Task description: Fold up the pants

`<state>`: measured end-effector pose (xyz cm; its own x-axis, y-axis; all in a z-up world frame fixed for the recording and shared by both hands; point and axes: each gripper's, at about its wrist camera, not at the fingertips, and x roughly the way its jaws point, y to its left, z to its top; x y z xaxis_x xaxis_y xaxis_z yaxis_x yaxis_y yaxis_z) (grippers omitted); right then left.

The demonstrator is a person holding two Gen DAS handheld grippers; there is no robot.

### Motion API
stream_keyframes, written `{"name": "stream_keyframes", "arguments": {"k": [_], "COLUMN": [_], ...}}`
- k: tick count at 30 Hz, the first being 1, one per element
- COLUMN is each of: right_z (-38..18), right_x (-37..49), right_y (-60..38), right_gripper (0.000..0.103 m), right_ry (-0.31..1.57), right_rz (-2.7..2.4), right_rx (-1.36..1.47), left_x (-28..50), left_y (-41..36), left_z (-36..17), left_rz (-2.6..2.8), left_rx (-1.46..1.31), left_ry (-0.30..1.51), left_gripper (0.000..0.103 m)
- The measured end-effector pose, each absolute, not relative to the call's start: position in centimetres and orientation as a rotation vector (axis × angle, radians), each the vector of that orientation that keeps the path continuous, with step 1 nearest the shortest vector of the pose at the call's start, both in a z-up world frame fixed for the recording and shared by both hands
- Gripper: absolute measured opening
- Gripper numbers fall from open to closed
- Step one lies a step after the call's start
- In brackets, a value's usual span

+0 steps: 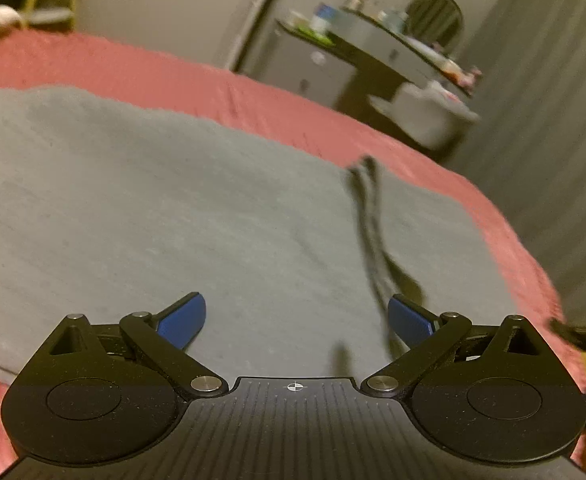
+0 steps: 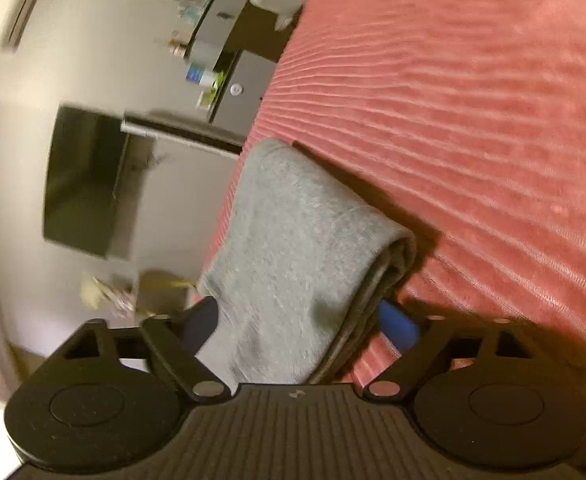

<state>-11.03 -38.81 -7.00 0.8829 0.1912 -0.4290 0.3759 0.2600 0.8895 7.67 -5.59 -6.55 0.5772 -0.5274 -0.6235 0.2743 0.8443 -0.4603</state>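
Grey pants (image 1: 173,208) lie spread on a red bedspread (image 1: 173,76), with a dark drawstring (image 1: 369,216) trailing across them. My left gripper (image 1: 297,320) hovers low over the pants, open and empty, blue pads wide apart. In the right wrist view a folded grey pant leg (image 2: 293,240) lies between the jaws of my right gripper (image 2: 305,324). The jaws stand wide, one blue pad (image 2: 397,324) on each side of the cloth, and do not pinch it. The view is rolled sideways.
The bedspread (image 2: 473,120) fills the right of the right wrist view. Beyond the bed stand a cluttered dresser (image 1: 373,52), a white bin (image 1: 425,116) and a grey curtain (image 1: 553,120). A dark screen (image 2: 85,180) hangs on the wall.
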Motion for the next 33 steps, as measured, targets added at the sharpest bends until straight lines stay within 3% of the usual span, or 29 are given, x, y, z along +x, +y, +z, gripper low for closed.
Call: {"name": "stream_keyframes", "arguments": {"k": [1, 2, 7, 9, 11, 12, 18, 21, 22, 23, 24, 25, 26, 27, 33], "right_z": [-7.2, -7.4, -8.8, -9.2, -9.4, -9.4, -10.5, -10.8, -10.7, -10.6, -10.5, -10.4, -10.3, -10.4, -10.7], "right_x": [-10.7, -10.4, -10.1, -10.4, -10.7, -10.9, -11.5, -10.2, -9.7, -9.3, -9.2, -9.3, -9.4, -9.5, -10.2], "right_y": [-38.6, -38.7, -38.5, -38.9, -39.1, -39.1, -39.8, -39.8, -39.7, -39.6, -39.7, -39.8, -39.9, -40.2, -40.3], "right_gripper": [0.058, 0.056, 0.056, 0.056, 0.056, 0.056, 0.062, 0.075, 0.076, 0.076, 0.075, 0.059, 0.027, 0.016, 0.015], "right_ry": [0.503, 0.511, 0.490, 0.479, 0.457, 0.448, 0.398, 0.412, 0.426, 0.433, 0.430, 0.417, 0.408, 0.412, 0.419], "right_rz": [-0.125, -0.130, -0.149, -0.186, -0.195, -0.200, -0.167, -0.103, -0.090, -0.091, -0.103, -0.124, -0.154, -0.189, -0.213], "right_rx": [1.331, 1.339, 1.388, 1.405, 1.422, 1.423, 1.499, 1.500, 1.486, 1.471, 1.459, 1.445, 1.424, 1.416, 1.487], "left_x": [7.7, 7.9, 9.5, 10.6, 11.7, 12.2, 15.4, 16.0, 16.1, 16.1, 16.1, 16.0, 15.7, 15.5, 14.2], "left_y": [-5.9, -6.3, -8.6, -10.4, -12.5, -13.3, -15.8, -17.3, -17.7, -18.0, -18.1, -17.9, -17.5, -17.2, -16.5], "left_z": [-6.5, -6.4, -6.2, -6.6, -7.6, -8.1, -9.8, -9.6, -9.4, -8.9, -8.8, -8.7, -8.4, -8.0, -3.7], "left_rz": [-0.488, -0.497, -0.539, -0.558, -0.567, -0.562, -0.568, -0.564, -0.566, -0.562, -0.557, -0.564, -0.565, -0.570, -0.647], "left_rx": [-0.337, -0.354, -0.493, -0.521, -0.521, -0.522, -0.637, -0.597, -0.571, -0.541, -0.521, -0.535, -0.550, -0.551, -0.450], "left_ry": [0.845, 0.863, 0.933, 0.989, 1.083, 1.129, 1.235, 1.257, 1.249, 1.242, 1.242, 1.242, 1.225, 1.204, 1.057], "left_gripper": [0.096, 0.093, 0.093, 0.081, 0.059, 0.057, 0.066, 0.064, 0.054, 0.019, 0.017, 0.016, 0.016, 0.016, 0.016]}}
